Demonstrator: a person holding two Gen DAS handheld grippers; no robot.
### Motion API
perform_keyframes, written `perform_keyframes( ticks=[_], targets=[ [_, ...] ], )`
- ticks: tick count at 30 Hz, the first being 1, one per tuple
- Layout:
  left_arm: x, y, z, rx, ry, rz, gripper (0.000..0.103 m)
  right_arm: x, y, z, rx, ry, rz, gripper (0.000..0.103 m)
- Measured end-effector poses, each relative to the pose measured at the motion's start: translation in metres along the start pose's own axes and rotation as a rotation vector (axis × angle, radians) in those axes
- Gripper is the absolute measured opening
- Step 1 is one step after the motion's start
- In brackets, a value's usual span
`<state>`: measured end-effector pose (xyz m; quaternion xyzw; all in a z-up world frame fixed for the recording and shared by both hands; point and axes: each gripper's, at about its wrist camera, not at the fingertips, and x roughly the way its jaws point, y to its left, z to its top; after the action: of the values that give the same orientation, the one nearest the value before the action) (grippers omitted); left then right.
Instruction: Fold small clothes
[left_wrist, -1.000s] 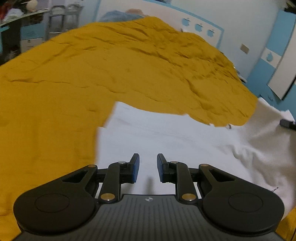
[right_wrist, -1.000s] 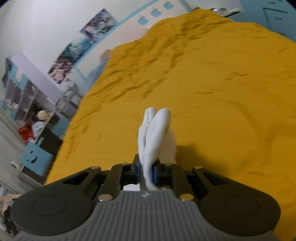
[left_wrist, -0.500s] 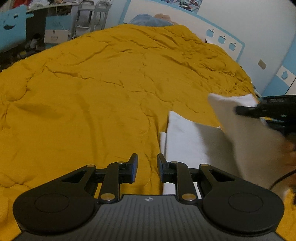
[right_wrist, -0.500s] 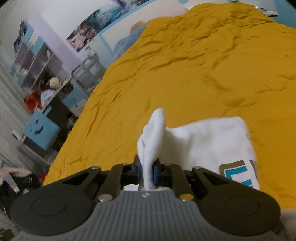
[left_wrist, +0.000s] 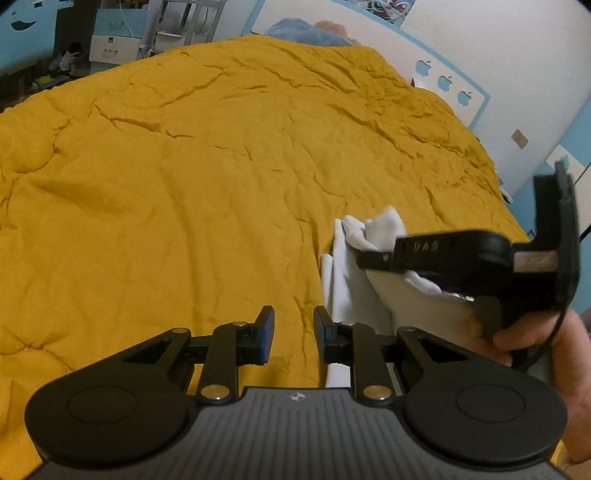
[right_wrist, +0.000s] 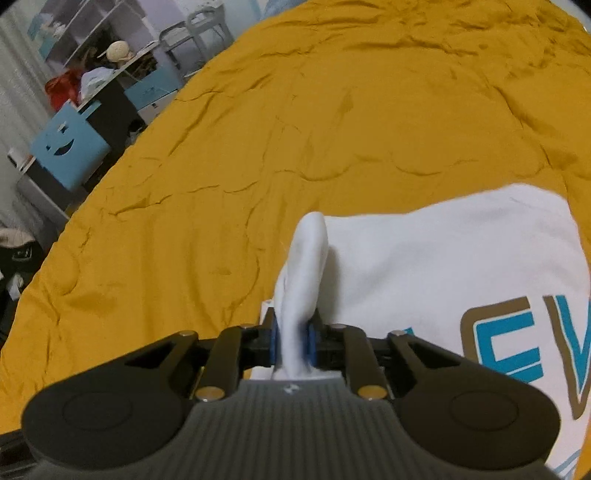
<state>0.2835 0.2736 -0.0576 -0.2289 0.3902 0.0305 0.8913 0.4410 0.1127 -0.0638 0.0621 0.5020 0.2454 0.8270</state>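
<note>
A white T-shirt (right_wrist: 443, 258) with blue and brown letters lies on the mustard-yellow bedspread (right_wrist: 295, 129). My right gripper (right_wrist: 292, 338) is shut on a bunched edge of the shirt, which sticks up between the pads. In the left wrist view the shirt (left_wrist: 347, 280) lies folded at right, with the right gripper (left_wrist: 364, 254) pinching its raised edge above it. My left gripper (left_wrist: 293, 332) is open and empty, just above the bedspread (left_wrist: 184, 184) at the shirt's left edge.
Shelves, a blue smiley-face box (right_wrist: 70, 151) and clutter stand beyond the bed's left side. A white and blue wall (left_wrist: 498, 74) with apple stickers runs along the far right. The person's hand (left_wrist: 554, 354) holds the right gripper.
The right gripper has carried the shirt's edge over to the left, folding the shirt. The left gripper has pulled back off the shirt to its left edge, still open.
</note>
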Motion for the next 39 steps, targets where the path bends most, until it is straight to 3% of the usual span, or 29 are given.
perform_keyframes(
  ticks=[2,8,13,16,21,26,30,33,39],
  targets=[
    [-0.007,-0.001,-0.001,-0.006,0.002,-0.028,0.025,-0.013,0.006,0.002,-0.008,0.0,0.036,0.031],
    [-0.054,-0.012,0.003,0.011,-0.019,-0.1,0.025,-0.087,0.037,-0.011,-0.136,-0.097,0.13,0.03],
    [-0.083,-0.026,-0.004,0.046,-0.007,-0.15,0.047,-0.145,0.031,-0.037,-0.147,-0.169,0.169,0.03],
    [-0.079,-0.024,-0.017,0.013,0.014,-0.186,0.051,-0.169,0.018,-0.06,-0.159,-0.212,0.126,0.03],
    [-0.046,0.003,-0.05,-0.154,0.092,-0.239,0.051,-0.19,-0.025,-0.116,-0.159,-0.202,0.041,0.031],
    [-0.011,0.027,-0.073,-0.338,0.114,-0.297,0.051,-0.18,-0.058,-0.172,-0.212,-0.161,-0.139,0.032],
    [0.008,0.036,-0.08,-0.44,0.093,-0.362,0.035,-0.173,-0.079,-0.205,-0.227,-0.121,-0.213,0.034],
    [0.014,0.033,-0.079,-0.445,0.082,-0.353,0.009,-0.167,-0.087,-0.22,-0.247,-0.106,-0.24,0.036],
    [-0.015,0.01,-0.063,-0.374,-0.022,-0.37,0.004,-0.151,-0.071,-0.215,-0.307,-0.12,-0.302,0.039]
  ],
)
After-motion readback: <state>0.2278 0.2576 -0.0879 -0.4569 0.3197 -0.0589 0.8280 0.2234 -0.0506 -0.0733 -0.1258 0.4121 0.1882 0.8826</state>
